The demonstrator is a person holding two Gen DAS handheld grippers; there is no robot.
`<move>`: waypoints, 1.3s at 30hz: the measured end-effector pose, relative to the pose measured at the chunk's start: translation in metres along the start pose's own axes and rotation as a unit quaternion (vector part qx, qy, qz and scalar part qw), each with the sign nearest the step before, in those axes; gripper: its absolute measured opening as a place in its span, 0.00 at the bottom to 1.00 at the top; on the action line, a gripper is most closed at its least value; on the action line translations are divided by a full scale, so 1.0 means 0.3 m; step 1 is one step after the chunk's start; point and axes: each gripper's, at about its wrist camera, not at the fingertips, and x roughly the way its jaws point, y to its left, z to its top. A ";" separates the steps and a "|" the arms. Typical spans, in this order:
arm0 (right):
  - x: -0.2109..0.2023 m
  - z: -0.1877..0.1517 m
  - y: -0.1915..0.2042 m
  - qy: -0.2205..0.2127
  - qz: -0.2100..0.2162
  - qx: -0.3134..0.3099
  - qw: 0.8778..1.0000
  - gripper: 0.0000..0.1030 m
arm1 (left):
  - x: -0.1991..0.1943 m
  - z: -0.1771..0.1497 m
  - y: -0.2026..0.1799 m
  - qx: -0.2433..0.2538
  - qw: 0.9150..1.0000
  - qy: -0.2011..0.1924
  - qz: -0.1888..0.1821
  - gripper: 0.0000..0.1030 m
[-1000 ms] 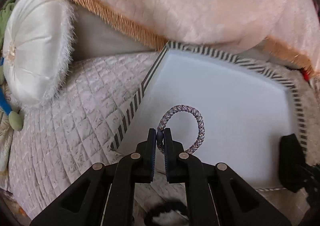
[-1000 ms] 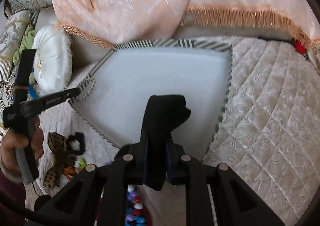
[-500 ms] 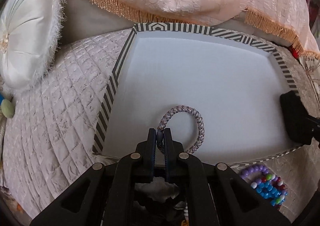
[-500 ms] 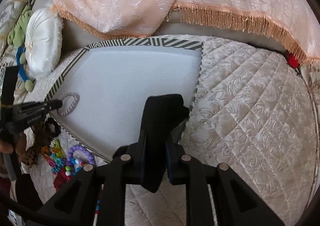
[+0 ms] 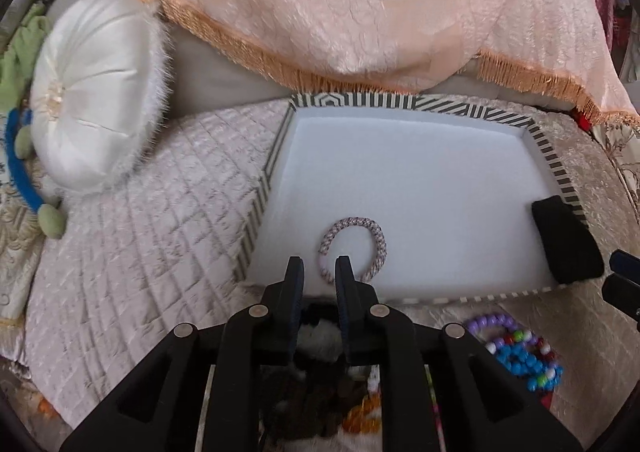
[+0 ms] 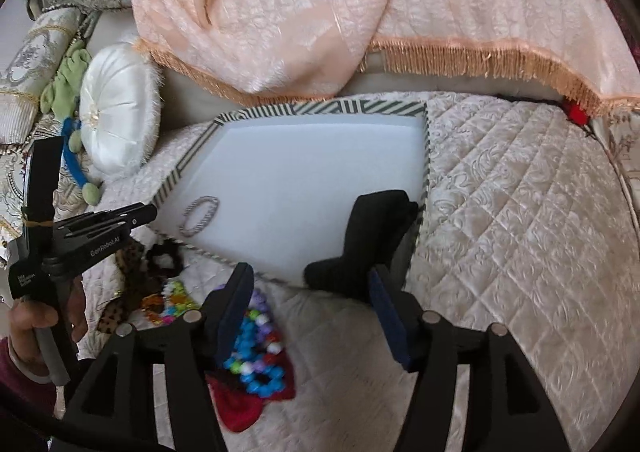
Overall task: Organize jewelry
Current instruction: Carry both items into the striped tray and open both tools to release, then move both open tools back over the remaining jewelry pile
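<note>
Quilted bedding carries a striped-edged tray (image 5: 276, 168). Inside its near edge lies a woven bracelet (image 5: 378, 240), released by the left gripper (image 5: 319, 272), whose fingers just parted narrowly. At the tray's right corner sits a black scrunchie (image 6: 372, 236), freed as the right gripper's (image 6: 310, 288) fingers spread wide.

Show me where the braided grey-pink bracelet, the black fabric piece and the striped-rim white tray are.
braided grey-pink bracelet (image 5: 378, 240): left wrist view, right arc.
black fabric piece (image 6: 374, 230): right wrist view, middle.
striped-rim white tray (image 5: 400, 100): left wrist view, far rim.
</note>
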 end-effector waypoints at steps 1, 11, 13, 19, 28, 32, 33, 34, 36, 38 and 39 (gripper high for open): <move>-0.013 -0.005 0.005 -0.002 0.002 0.000 1.000 0.63 | -0.020 -0.012 0.003 -0.002 1.000 -0.004 0.000 0.06; -0.166 -0.093 0.120 -0.031 -0.006 -0.023 0.999 0.70 | -0.189 -0.144 0.054 -0.020 0.999 -0.027 0.017 0.06; -0.177 -0.112 0.140 -0.031 -0.006 -0.028 0.999 0.71 | -0.212 -0.170 0.058 -0.021 0.999 -0.030 0.023 0.06; -0.201 -0.159 0.198 -0.028 -0.007 -0.044 0.999 0.72 | -0.279 -0.242 0.066 -0.031 0.999 -0.037 0.025 0.07; -0.225 -0.199 0.224 -0.018 -0.007 -0.053 0.998 0.74 | -0.325 -0.301 0.085 -0.052 0.998 -0.032 0.013 0.16; -0.233 -0.207 0.222 -0.017 -0.007 -0.053 0.998 0.75 | -0.341 -0.315 0.090 -0.056 0.998 -0.031 0.010 0.16; -0.232 -0.206 0.222 -0.017 -0.007 -0.054 0.998 0.75 | -0.343 -0.317 0.093 -0.057 0.998 -0.030 0.008 0.16; -0.234 -0.208 0.222 -0.017 -0.007 -0.054 0.998 0.75 | -0.346 -0.320 0.094 -0.058 0.998 -0.030 0.007 0.16; -0.237 -0.214 0.224 -0.017 -0.007 -0.056 0.998 0.76 | -0.352 -0.327 0.100 -0.060 0.998 -0.029 0.003 0.16; -0.238 -0.220 0.223 -0.016 -0.008 -0.058 0.998 0.76 | -0.356 -0.335 0.113 -0.064 0.998 -0.026 -0.003 0.16; -0.240 -0.222 0.222 -0.015 -0.008 -0.059 0.998 0.77 | -0.357 -0.339 0.122 -0.067 0.997 -0.024 -0.008 0.16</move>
